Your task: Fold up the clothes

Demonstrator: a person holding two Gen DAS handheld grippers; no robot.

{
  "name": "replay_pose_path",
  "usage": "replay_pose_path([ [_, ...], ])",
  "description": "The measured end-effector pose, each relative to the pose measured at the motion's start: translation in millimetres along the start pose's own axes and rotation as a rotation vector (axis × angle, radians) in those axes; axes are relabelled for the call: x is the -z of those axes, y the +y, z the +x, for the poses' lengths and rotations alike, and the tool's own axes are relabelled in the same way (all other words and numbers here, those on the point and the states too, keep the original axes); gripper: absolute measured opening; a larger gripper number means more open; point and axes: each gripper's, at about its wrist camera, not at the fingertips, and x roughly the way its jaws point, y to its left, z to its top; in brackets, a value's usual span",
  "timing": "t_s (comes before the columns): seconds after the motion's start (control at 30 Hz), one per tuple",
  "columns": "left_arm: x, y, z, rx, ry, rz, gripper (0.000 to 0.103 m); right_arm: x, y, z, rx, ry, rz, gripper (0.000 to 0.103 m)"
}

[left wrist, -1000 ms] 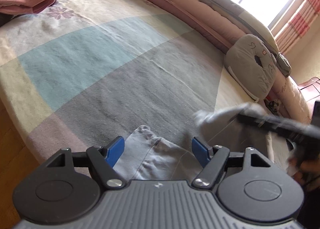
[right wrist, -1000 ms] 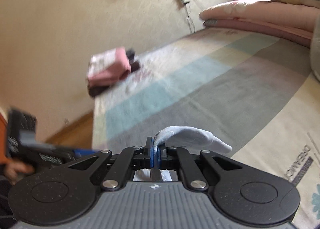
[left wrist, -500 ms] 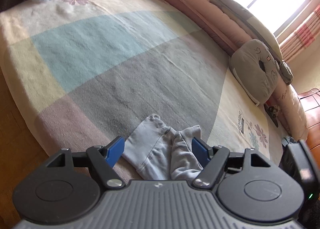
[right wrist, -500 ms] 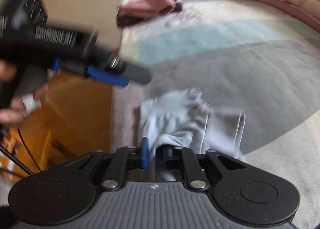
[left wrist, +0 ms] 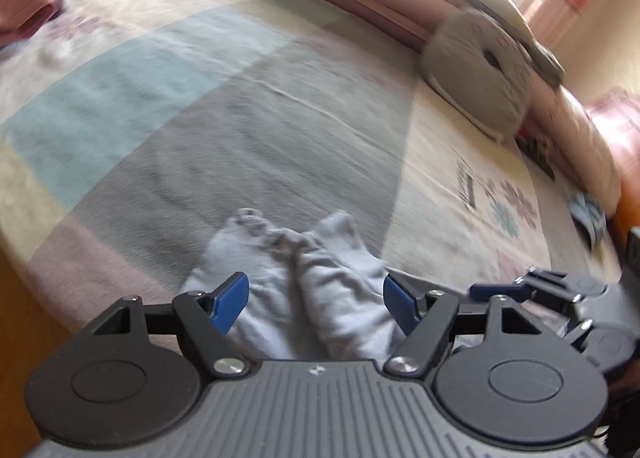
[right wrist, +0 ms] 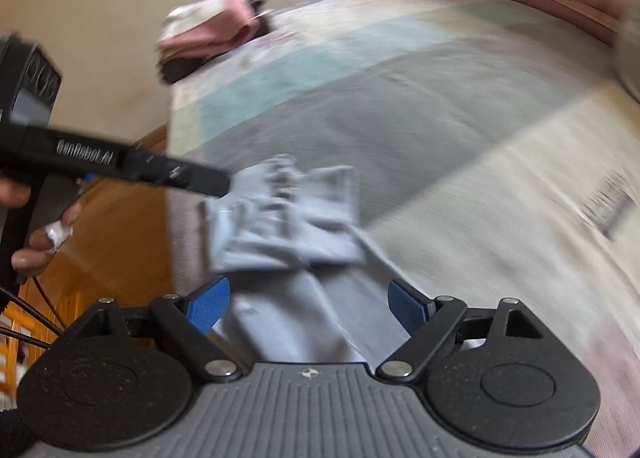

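Observation:
A light grey-blue garment (left wrist: 304,290) lies bunched at the near edge of the bed, one end folded back over itself (right wrist: 288,218). My left gripper (left wrist: 316,298) hovers just above it, open, its blue pads apart on either side of the cloth and not pressing it. My right gripper (right wrist: 308,306) has its jaws opening wide; the cloth lies below and between its pads, loose. In the right wrist view the left gripper (right wrist: 120,166) reaches in from the left, held by a hand (right wrist: 28,234). The right gripper's fingers (left wrist: 540,286) show at the left wrist view's right edge.
The bed's patchwork cover (left wrist: 240,106) spreads beyond the garment. A stack of folded pink clothes (right wrist: 208,34) sits at the far corner. A grey cushion (left wrist: 480,70) and rolled quilts line the far side. Wooden floor (right wrist: 100,238) lies beside the bed edge.
The right gripper was shut on the garment's end, carried it over and down, then opened and let it go. The cloth now lies folded over itself. The left gripper stayed open.

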Motion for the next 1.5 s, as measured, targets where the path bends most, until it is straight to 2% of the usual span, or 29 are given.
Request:
replay_pose_path([
  [0.1,4.2,-26.0,9.8,-0.024,0.028,0.103,0.074,14.1,-22.7,-21.4,0.043,-0.041,0.089,0.094],
  [0.17,11.7,-47.8,20.0,-0.066,0.067,0.209,0.075,23.5,-34.0,-31.8,0.065,-0.065,0.144,0.094],
  [0.27,23.0,-75.4,38.5,-0.159,0.106,0.375,0.075,36.3,-45.3,-42.9,0.076,-0.087,0.201,0.094],
  [0.4,30.6,-85.3,57.1,-0.343,0.087,0.477,0.077,49.2,-51.8,-54.4,0.097,-0.1,0.217,0.094],
  [0.5,27.2,-78.9,45.7,-0.368,0.045,0.414,0.077,56.1,-53.7,-65.3,0.115,-0.11,0.206,0.094],
  [0.7,25.4,-36.7,16.5,-0.361,-0.016,0.156,0.076,68.9,-60.4,-77.7,0.116,-0.12,0.219,0.094],
  [0.77,28.2,-20.3,12.3,-0.343,-0.032,0.071,0.076,72.5,-61.3,-78.0,0.113,-0.116,0.223,0.094],
  [0.83,32.1,-12.4,11.4,-0.321,-0.053,0.03,0.072,74.6,-61.6,-77.9,0.113,-0.111,0.222,0.094],
  [0.93,34.3,-23.9,16.3,-0.334,-0.086,0.114,0.071,75.6,-61.7,-78.2,0.117,-0.106,0.22,0.094],
  [1.03,39.7,-56.2,29.8,-0.382,-0.106,0.338,0.065,75.1,-61.1,-78.4,0.125,-0.108,0.222,0.094],
  [1.17,52.7,-91.1,56.1,-0.472,-0.072,0.576,0.044,74.9,-60.0,-77.0,0.134,-0.106,0.226,0.094],
  [1.43,68.4,-128.2,87.0,-0.671,-0.099,0.825,0.044,76.1,-60.0,-74.3,0.134,-0.102,0.234,0.094],
  [1.47,70.3,-130.7,90.8,-0.693,-0.107,0.867,0.041,76.1,-60.2,-73.6,0.132,-0.102,0.235,0.094],
  [1.5,74.1,-133.2,92.6,-0.693,-0.108,0.907,0.029,75.9,-60.4,-73.1,0.129,-0.102,0.234,0.094],
])
